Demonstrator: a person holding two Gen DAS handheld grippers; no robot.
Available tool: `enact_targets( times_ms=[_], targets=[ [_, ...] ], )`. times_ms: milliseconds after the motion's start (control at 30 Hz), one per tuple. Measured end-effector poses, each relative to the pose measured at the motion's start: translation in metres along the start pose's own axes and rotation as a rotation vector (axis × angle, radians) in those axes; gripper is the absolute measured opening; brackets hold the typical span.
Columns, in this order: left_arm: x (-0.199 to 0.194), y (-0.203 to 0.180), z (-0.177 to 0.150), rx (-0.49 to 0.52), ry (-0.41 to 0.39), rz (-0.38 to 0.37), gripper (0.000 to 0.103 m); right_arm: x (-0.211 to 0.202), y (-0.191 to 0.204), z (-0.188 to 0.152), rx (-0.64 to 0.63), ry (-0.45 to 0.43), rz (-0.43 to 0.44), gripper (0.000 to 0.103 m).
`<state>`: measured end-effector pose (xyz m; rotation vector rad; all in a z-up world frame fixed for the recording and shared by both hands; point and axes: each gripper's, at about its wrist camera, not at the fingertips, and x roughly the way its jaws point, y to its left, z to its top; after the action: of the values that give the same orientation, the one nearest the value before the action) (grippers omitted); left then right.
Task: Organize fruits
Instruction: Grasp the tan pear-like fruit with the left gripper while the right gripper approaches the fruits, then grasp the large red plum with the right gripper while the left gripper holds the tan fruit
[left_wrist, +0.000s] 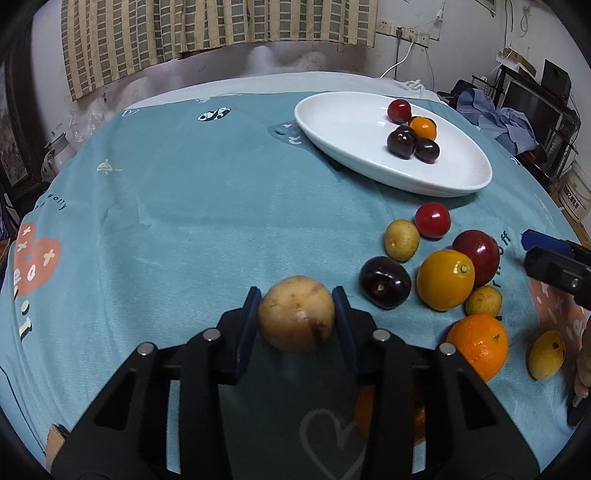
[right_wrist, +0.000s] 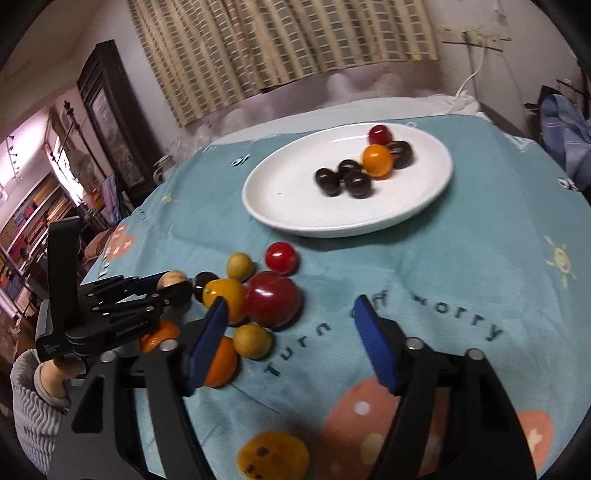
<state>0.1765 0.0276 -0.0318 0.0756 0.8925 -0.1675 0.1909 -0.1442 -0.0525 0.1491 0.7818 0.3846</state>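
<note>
One round tan-skinned fruit (left_wrist: 295, 314) clamped across its middle in my left gripper (left_wrist: 296, 308): firm, smooth, roll-prone; right gripper (right_wrist: 291, 328) gapes empty.

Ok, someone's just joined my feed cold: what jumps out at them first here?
Probably the left claw shut on a tan round fruit, dead centre of the left wrist view. Next, the heap of loose fruit on the teal tablecloth, with the right claw open beside it. Beyond sits the white plate, already holding several small fruits.
</note>
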Motion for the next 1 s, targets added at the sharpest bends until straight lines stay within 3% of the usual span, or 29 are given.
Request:
enact_targets(
  times_ms=[267,567,733,1000],
  targets=[
    [0.000,0.000,0.000,0.002,0.000,0.000,0.040,0.035,-0.002,0.010,0.084,0.119,0.065,0.056],
    [0.000,-0.001,-0.001,-0.002,-0.004,-0.005,0.040,0.039,-0.010,0.007,0.133,0.142,0.112,0.041],
    [-0.003,0.000,0.000,-0.009,-0.018,-0.009,0.039,0.027,-0.013,0.010,0.139,0.104,0.125,0.040],
    [-0.022,0.011,0.015,-0.067,-0.082,-0.019,0.039,-0.017,-0.036,0.023,0.193,-0.048,0.101,0.041]
  ],
)
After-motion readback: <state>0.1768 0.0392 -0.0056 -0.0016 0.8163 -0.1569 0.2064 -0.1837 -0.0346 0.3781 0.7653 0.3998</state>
